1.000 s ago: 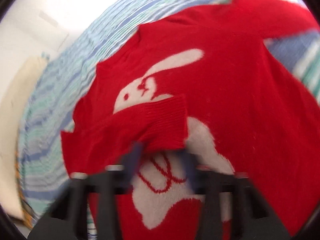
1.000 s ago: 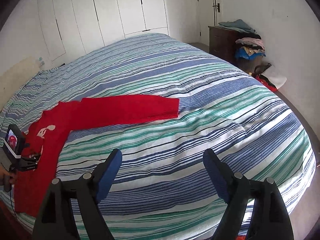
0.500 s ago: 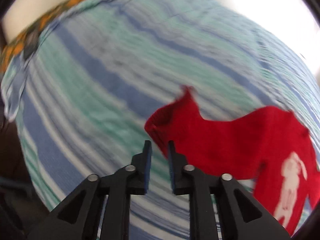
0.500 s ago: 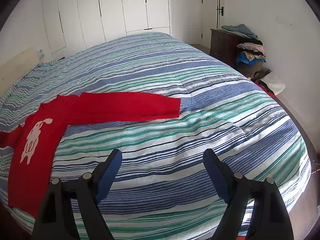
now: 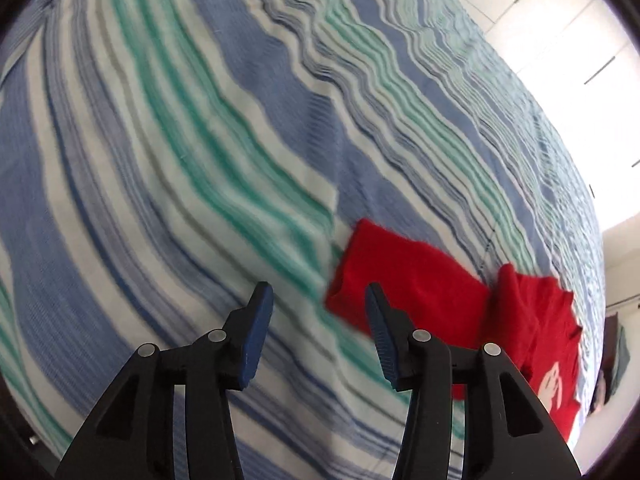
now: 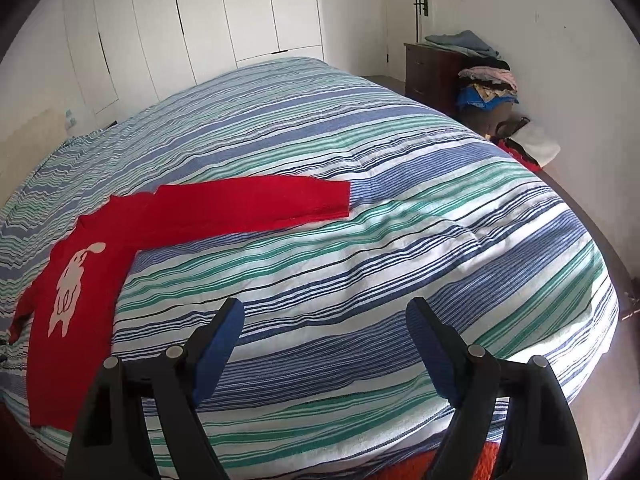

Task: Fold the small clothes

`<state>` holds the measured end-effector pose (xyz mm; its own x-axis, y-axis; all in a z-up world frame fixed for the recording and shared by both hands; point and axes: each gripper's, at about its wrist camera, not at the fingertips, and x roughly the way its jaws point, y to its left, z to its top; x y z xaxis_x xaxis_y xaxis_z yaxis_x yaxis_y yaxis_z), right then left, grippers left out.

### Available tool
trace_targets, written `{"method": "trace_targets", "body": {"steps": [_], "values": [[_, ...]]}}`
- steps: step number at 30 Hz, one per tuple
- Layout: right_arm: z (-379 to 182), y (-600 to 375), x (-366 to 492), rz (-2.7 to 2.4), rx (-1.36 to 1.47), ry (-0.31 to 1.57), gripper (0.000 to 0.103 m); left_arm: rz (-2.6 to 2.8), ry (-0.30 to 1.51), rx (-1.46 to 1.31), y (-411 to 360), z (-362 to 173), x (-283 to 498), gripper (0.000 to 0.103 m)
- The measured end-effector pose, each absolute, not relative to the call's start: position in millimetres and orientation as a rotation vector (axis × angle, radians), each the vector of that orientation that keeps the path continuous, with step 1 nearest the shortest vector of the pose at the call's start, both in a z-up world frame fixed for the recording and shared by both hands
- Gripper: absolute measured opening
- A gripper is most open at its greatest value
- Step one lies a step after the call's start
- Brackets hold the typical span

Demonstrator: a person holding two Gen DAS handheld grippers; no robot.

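A red sweater (image 6: 80,276) with a white rabbit on its chest lies flat at the left of the striped bed (image 6: 380,200). One long sleeve (image 6: 256,204) stretches right across the middle. In the left wrist view the other sleeve's cuff (image 5: 404,276) lies on the cover, with the body (image 5: 536,344) behind it. My left gripper (image 5: 316,300) hovers just left of that cuff. Its jaws are opening and nothing is between them. My right gripper (image 6: 324,312) stands open over the bed's near side, holding nothing.
White wardrobe doors (image 6: 200,20) line the far wall. A dark dresser (image 6: 432,68) with piled clothes (image 6: 488,84) stands at the right, and more clothes lie on the floor (image 6: 532,148) beside it. The bed's right edge drops to the floor.
My left gripper carried the sleeve cuff off the sweater's chest out to the side, let it go and opened. The sleeve now lies spread on the cover. My right gripper stayed still.
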<state>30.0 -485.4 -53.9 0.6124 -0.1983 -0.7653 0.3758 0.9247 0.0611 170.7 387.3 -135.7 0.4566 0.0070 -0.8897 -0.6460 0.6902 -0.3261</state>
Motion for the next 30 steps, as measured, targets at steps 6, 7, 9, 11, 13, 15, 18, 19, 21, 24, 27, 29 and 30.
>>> {"method": "trace_targets", "body": {"steps": [6, 7, 9, 11, 13, 15, 18, 19, 21, 24, 27, 29, 30], "values": [[-59, -481, 37, -0.359, 0.186, 0.884, 0.082, 0.435, 1.114, -0.695, 383, -154, 193, 0.05], [-60, -479, 39, -0.36, 0.175, 0.893, 0.082, 0.421, 1.111, -0.692, 380, -152, 193, 0.045], [-63, -476, 42, -0.359, 0.156, 0.911, 0.082, 0.356, 1.115, -0.684, 374, -150, 200, 0.019], [-66, -475, 45, -0.358, 0.146, 0.929, 0.082, 0.342, 1.145, -0.575, 365, -142, 208, 0.003], [-68, -475, 46, -0.361, 0.147, 0.936, 0.082, 0.364, 1.137, -0.475, 361, -127, 208, 0.002], [-68, -477, 45, -0.367, 0.157, 0.935, 0.082, 0.459, 1.089, -0.431, 370, -109, 201, 0.002], [-67, -480, 43, -0.38, 0.177, 0.931, 0.082, 0.592, 1.041, -0.358, 384, -91, 193, 0.002], [-68, -481, 43, -0.382, 0.182, 0.933, 0.082, 0.626, 1.037, -0.32, 386, -89, 194, 0.002], [-69, -482, 45, -0.384, 0.189, 0.942, 0.082, 0.678, 1.053, -0.25, 387, -90, 196, 0.0], [-73, -482, 47, -0.385, 0.19, 0.957, 0.082, 0.754, 1.084, -0.188, 391, -100, 195, 0.0], [-72, -481, 46, -0.386, 0.184, 0.956, 0.082, 0.774, 1.132, -0.214, 398, -118, 186, 0.0], [-71, -481, 46, -0.387, 0.183, 0.955, 0.082, 0.715, 1.113, -0.317, 401, -119, 178, 0.004], [-71, -481, 45, -0.387, 0.183, 0.955, 0.082, 0.677, 1.087, -0.379, 403, -116, 172, 0.008]]}}
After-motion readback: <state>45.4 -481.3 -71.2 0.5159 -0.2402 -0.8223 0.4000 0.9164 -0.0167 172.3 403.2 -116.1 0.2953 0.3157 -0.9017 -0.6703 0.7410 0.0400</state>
